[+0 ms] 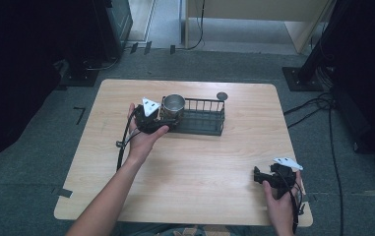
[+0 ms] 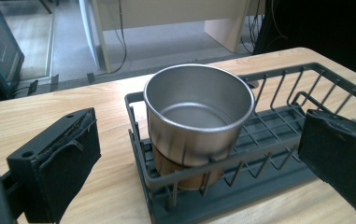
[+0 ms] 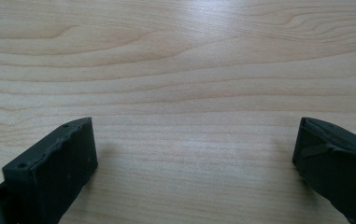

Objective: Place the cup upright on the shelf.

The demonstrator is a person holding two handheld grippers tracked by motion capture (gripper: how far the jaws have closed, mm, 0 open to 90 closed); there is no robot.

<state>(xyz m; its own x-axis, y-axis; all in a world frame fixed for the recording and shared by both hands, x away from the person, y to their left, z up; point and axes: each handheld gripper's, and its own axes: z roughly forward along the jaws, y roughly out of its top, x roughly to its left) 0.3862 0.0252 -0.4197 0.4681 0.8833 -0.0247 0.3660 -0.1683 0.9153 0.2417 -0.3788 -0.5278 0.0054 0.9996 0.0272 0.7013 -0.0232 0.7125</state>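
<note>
Steel, shiny round cup (image 2: 199,116) stands upright in the left end of the dark wire rack (image 2: 278,140), centre frame on the light wood counter (image 1: 185,162). Left tongs (image 2: 199,158) gape wide just short of it, holding nothing. Right tongs (image 3: 194,168) spread open over bare counter, lower right. Cup likely light, rigid, slick: grip across the wall near the rim.

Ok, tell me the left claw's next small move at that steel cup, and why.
Probably ease the left claw forward until its pads flank the steel cup, then close. Its jaws stand wide open just short of the cup, which sits upright in the near end of the wire rack, with the rack's end rail between claw and cup.
</note>
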